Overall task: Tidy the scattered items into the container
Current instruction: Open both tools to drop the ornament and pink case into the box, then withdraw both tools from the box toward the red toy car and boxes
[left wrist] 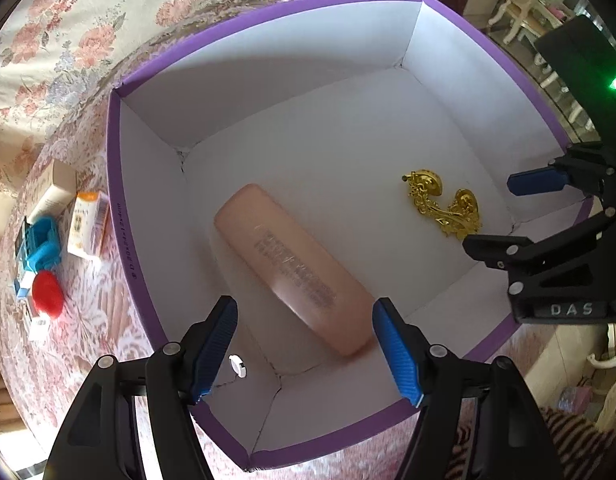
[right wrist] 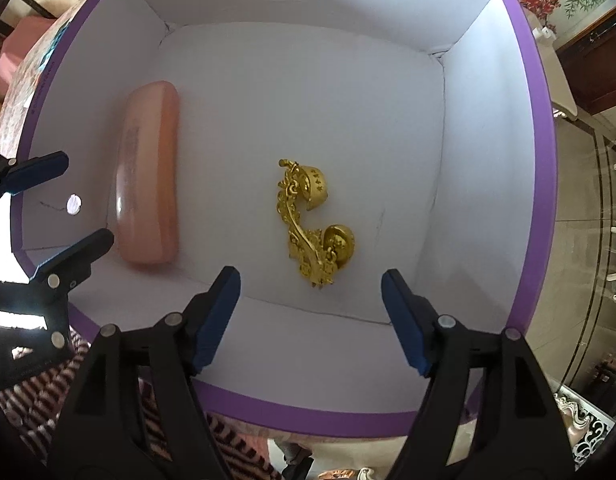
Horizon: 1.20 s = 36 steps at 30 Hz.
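1. Both jaws are wide apart and hold nothing. Your left gripper (left wrist: pixel 304 350) hangs over the pink case (left wrist: pixel 294 268). Your right gripper (right wrist: pixel 309 320) hangs over the gold ornament (right wrist: pixel 313 222).
2. Both of those things lie flat on the floor of the purple box (left wrist: pixel 132 248), well apart from each other. A small white round bit (left wrist: pixel 238 365) lies near one corner.
3. More things sit outside on the tabletop (left wrist: pixel 84 320): a red round thing (left wrist: pixel 48 292), a blue toy (left wrist: pixel 42 246), an orange and white carton (left wrist: pixel 88 226) and a white tube (left wrist: pixel 52 200).
4. What could go wrong: your two grippers are close together over one box, so they may bump. A low arm could catch the thin wall and push the box. The little things outside lie packed together, so grabbing one may knock another.
5. Count: two things in the box, plus one tiny bit. At least four outside; some are too hidden to count.
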Each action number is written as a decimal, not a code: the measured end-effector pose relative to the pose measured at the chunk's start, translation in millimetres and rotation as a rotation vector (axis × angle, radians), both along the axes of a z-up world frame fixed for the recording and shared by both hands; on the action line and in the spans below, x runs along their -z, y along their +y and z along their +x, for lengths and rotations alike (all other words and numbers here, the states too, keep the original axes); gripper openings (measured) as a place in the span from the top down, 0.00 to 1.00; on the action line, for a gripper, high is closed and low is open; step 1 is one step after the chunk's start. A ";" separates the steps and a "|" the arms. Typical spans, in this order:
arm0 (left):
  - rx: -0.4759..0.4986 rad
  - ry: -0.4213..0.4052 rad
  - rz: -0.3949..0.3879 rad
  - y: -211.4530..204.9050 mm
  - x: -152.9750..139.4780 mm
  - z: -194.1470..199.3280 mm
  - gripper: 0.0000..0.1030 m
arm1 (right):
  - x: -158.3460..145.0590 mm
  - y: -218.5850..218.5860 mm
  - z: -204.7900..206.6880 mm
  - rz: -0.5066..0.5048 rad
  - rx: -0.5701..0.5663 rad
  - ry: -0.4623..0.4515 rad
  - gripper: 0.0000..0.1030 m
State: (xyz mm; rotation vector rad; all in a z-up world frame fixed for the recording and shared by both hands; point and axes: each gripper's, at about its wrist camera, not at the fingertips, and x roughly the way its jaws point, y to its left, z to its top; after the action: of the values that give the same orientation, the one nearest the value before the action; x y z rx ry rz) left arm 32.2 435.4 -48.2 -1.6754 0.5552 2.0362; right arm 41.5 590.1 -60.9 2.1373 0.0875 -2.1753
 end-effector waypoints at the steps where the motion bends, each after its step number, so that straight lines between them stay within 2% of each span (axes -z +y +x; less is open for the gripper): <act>1: 0.010 -0.005 0.006 -3.0 -0.5 5.2 0.31 | -0.7 -1.2 5.9 -0.005 0.001 -0.002 0.27; 7: 0.065 -0.026 0.040 -16.3 -3.4 30.0 0.30 | -4.4 -11.6 38.1 0.013 0.009 -0.009 0.27; 12: 0.107 -0.051 0.077 -21.0 -7.6 39.1 0.25 | -10.1 -18.7 56.2 0.075 0.018 -0.013 0.27; 15: 0.148 -0.068 0.106 -26.3 -10.0 44.3 0.25 | -13.4 -22.4 65.9 0.116 0.046 -0.020 0.27; 18: 0.184 -0.079 0.199 -40.9 -24.6 44.3 0.25 | -20.8 -28.5 73.1 0.156 0.089 -0.007 0.26; 22: 0.213 -0.013 0.380 -72.7 -66.0 39.5 0.20 | -52.0 -52.4 76.8 0.222 0.115 0.121 0.26; 25: 0.183 0.027 0.487 -105.4 -89.8 30.5 0.12 | -81.3 -84.2 76.2 0.242 0.099 0.251 0.26; 27: 0.140 0.049 0.514 -129.8 -93.1 25.8 0.00 | -100.8 -107.7 75.8 0.249 0.082 0.340 0.26; 28: 0.119 0.059 0.527 -141.9 -94.8 23.5 0.00 | -110.5 -120.8 73.9 0.251 0.073 0.384 0.26; 30: 0.076 0.080 0.554 -166.3 -98.1 18.7 0.00 | -125.9 -169.3 43.7 0.226 0.058 0.463 0.26; 32: 0.013 0.100 0.542 -207.0 -93.5 4.3 0.00 | -116.2 -207.7 26.0 0.191 0.060 0.509 0.26; 36: -0.089 0.137 0.494 -265.4 -77.2 -26.1 0.00 | -92.4 -234.0 7.1 0.134 0.172 0.472 0.26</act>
State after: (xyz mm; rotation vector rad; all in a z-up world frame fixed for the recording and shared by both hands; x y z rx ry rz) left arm 6.1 170.0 29.0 -1.2918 0.0064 2.1381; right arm 48.6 356.1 31.5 1.6958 0.0853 -2.8075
